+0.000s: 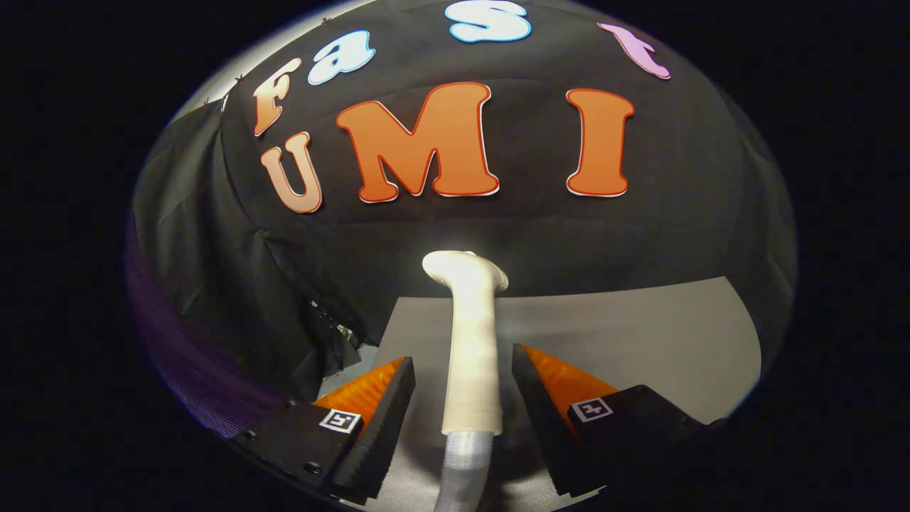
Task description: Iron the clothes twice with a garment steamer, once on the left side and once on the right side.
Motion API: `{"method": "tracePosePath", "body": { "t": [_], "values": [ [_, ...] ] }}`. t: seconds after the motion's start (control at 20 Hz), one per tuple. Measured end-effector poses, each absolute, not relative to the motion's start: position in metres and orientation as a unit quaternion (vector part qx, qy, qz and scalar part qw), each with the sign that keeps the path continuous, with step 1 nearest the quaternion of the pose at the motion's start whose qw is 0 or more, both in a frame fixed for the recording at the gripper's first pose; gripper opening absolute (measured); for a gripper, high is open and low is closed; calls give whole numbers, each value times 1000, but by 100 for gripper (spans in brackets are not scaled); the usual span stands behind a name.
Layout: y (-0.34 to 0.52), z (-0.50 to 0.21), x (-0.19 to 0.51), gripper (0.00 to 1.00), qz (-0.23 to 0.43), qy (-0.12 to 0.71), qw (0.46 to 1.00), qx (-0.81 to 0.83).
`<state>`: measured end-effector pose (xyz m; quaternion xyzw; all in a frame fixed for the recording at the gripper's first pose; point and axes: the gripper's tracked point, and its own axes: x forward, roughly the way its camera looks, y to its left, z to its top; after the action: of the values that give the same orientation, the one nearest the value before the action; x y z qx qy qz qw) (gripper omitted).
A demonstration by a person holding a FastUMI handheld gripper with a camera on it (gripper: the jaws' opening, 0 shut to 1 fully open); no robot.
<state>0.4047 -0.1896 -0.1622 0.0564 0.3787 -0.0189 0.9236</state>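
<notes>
A cream-white garment steamer wand (pixel 470 313) lies lengthwise between my fingers on the grey table (pixel 640 334). Its bent head (pixel 463 269) points away from me, toward the black cloth wall. A ribbed translucent hose (pixel 463 462) leaves the handle's near end and runs down under me. My gripper (pixel 462 357) is open, with one finger on each side of the handle. A clear gap shows on the left and a narrow one on the right, so neither finger presses on it.
The black cloth wall (pixel 498 235) hangs just behind the table's far edge and drapes down past its left corner. A purple fabric (pixel 174 363) hangs at the far left, beyond the table. Bare grey tabletop stretches to the right of the wand.
</notes>
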Motion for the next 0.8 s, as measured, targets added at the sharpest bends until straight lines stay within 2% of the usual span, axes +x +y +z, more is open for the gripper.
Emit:
{"method": "tracePosePath", "body": {
  "t": [0.15, 0.4, 0.55, 0.8],
  "values": [
    [-189, -187, 399, 92, -7, 429, 902, 54],
    [-190, -194, 402, 54, -7, 443, 894, 75],
    [-191, -184, 398, 48, -11, 424, 903, 72],
    [-204, -149, 388, 47, -57, 356, 932, 24]
  ]
}}
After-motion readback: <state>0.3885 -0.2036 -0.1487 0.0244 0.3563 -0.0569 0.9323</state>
